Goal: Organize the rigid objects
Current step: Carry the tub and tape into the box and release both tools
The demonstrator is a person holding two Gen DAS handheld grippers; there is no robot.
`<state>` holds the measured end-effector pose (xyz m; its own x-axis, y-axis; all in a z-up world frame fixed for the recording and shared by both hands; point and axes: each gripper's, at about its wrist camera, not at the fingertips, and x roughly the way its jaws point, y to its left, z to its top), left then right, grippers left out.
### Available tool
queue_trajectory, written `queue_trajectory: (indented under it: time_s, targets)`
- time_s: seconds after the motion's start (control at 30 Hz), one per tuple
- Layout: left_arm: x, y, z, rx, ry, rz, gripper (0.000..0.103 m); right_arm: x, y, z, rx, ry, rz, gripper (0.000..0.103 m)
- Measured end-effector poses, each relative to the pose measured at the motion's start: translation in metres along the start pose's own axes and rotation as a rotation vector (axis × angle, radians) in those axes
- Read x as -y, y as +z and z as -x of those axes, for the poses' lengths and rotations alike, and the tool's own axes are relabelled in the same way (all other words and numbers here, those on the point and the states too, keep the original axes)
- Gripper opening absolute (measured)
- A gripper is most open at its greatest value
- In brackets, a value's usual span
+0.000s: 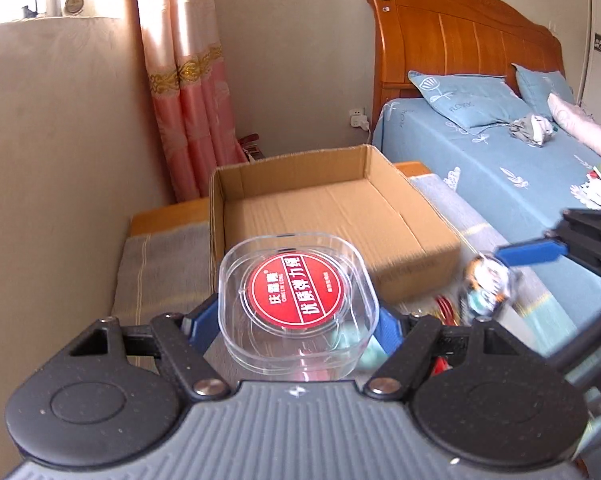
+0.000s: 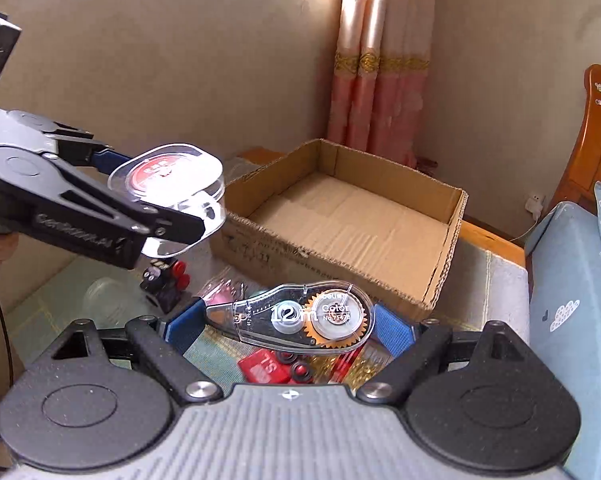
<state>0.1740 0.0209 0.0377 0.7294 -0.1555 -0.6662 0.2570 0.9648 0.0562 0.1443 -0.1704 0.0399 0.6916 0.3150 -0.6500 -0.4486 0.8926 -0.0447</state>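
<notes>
Bedside mat (image 2: 496, 280) | my left gripper (image 1: 298, 322) clamps spool case (image 1: 298, 300), right gripper (image 2: 290, 326) clamps tape roller (image 2: 296, 318), both just short of box (image 2: 340, 216) | carrying; next, I reckon: release inside.

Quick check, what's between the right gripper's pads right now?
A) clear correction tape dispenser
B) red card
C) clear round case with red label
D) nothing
A: in the right wrist view the correction tape dispenser sits clamped between the right gripper's blue pads; the clear case with the red label is in the left gripper.
</notes>
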Motion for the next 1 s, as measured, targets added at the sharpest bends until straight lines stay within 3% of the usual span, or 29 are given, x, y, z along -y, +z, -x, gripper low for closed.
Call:
queue_trajectory:
  time_s: [0.13,0.23,0.4,0.57,0.77,0.83,1.0]
  targets:
    - [-0.006,0.033,-0.044,-0.032,0.036,0.003,0.077,0.015,0.014,-0.010,0.001,-0.030,-0.026,0.093]
    - [-0.008,0.037,-0.055,-0.028,0.051,0.008,0.089,0.022,0.020,-0.014,-0.003,-0.043,-0.033,0.093]
    - [-0.012,0.027,-0.037,0.024,0.060,0.027,0.093,0.031,0.028,-0.021,-0.007,-0.055,-0.037,0.093]
    - [-0.022,0.009,-0.016,0.037,0.003,0.069,0.096,0.037,0.043,-0.032,-0.011,-0.076,-0.039,0.093]
    - [-0.029,-0.019,0.004,0.038,0.039,0.113,0.097,0.049,0.066,-0.059,-0.036,-0.100,-0.069,0.093]
    - [-0.029,-0.026,0.008,0.028,0.055,0.099,0.097,0.052,0.071,-0.068,-0.035,-0.117,-0.085,0.100]
    - [-0.025,-0.041,0.018,0.017,0.099,0.076,0.099,0.052,0.066,-0.060,-0.016,-0.099,-0.132,0.103]
